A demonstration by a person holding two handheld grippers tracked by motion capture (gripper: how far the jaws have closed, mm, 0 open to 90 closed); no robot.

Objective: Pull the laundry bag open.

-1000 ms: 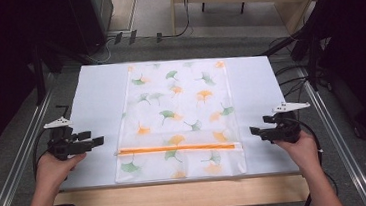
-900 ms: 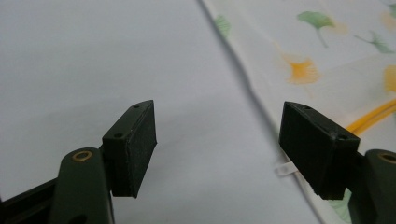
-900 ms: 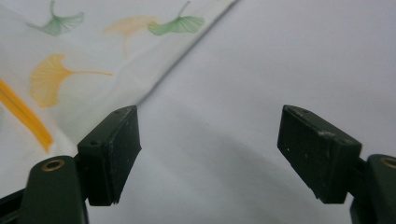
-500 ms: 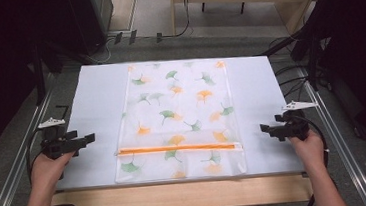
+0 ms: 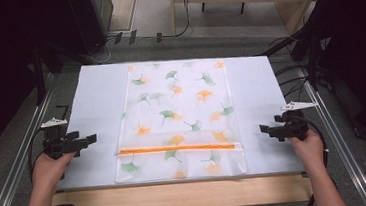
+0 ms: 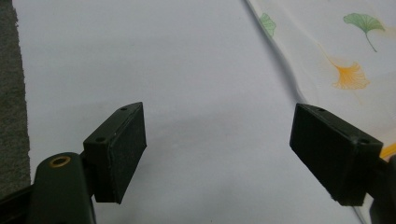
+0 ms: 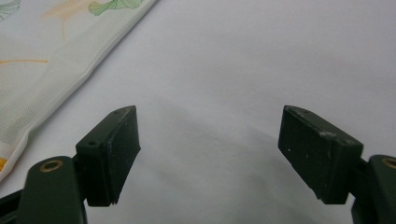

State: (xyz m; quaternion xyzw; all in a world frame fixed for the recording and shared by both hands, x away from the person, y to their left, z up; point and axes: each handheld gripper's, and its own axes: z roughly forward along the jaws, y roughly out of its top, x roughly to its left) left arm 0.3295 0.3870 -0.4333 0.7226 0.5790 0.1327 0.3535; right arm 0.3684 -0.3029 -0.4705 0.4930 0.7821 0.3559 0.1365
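**Bag laid flat, both tongs parked wide at its sides**

From the high view I see the mesh laundry bag [image 5: 177,121], printed with green and orange leaves, lying flat and smooth in the middle of the white table cover [image 5: 95,95], its orange zipper [image 5: 177,147] running straight across near my edge. The zipper looks closed, though I cannot be sure at this size. My left gripper [image 5: 90,139] rests off the bag's left edge and my right gripper [image 5: 264,130] off its right edge, both apart from the fabric and level with the zipper. I judge the spreading finished, or no handling begun; nothing is in hand either way.

In the left gripper view the jaws stand wide apart with bare white cover between them. They have just been opening, and nothing lies between them. The bag's edge [image 6: 289,79] runs past the far jaw, near it.

In the right gripper view the jaws are likewise spread with nothing between them, and the bag's hem [image 7: 70,70] lies off to one side, clear of the pads.
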